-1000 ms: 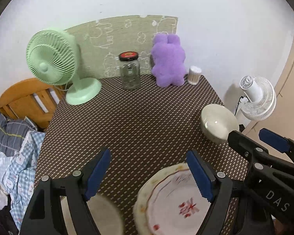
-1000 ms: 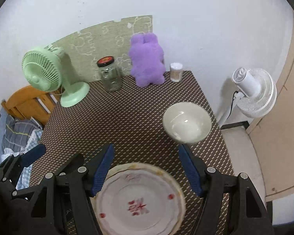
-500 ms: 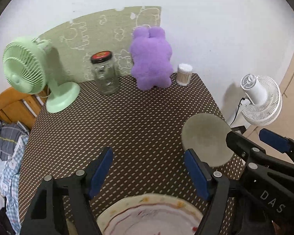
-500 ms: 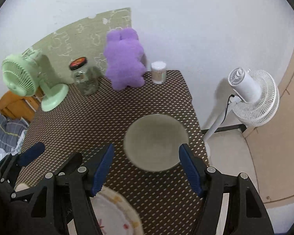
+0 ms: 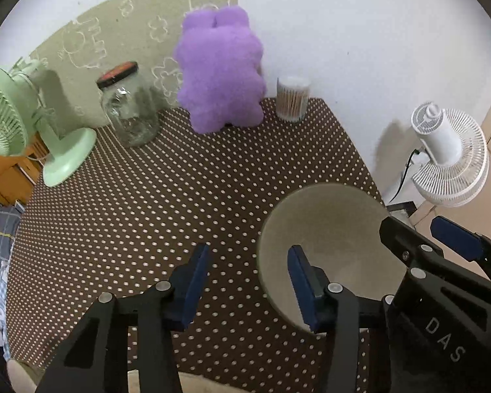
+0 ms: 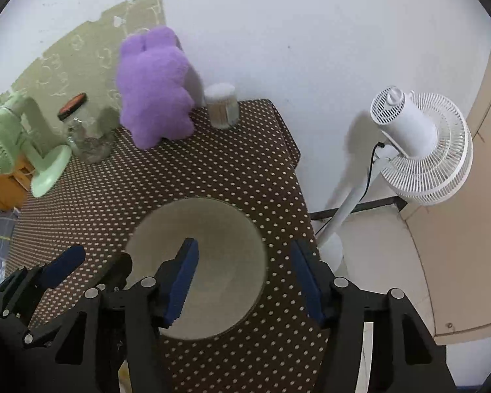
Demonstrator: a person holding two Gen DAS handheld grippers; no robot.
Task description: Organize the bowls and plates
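Right gripper (image 6: 242,275) low centre, jaws closing, straddling the bowl (image 6: 212,245) rim, pads not visibly pressing; likely lining up a rim pinch. Left gripper (image 5: 247,281) also closing, over the bowl's left edge, apparently empty.

Both grippers advanced to bowl (image 6: 209,229), jaws closing; plate out of view

Both my wrist cameras look steeply down over the bench (image 5: 147,216), close above it, facing the back wall. They share the bowl (image 6: 219,226), the purple plush toy (image 5: 221,68) and the white fan (image 6: 419,150) at right.
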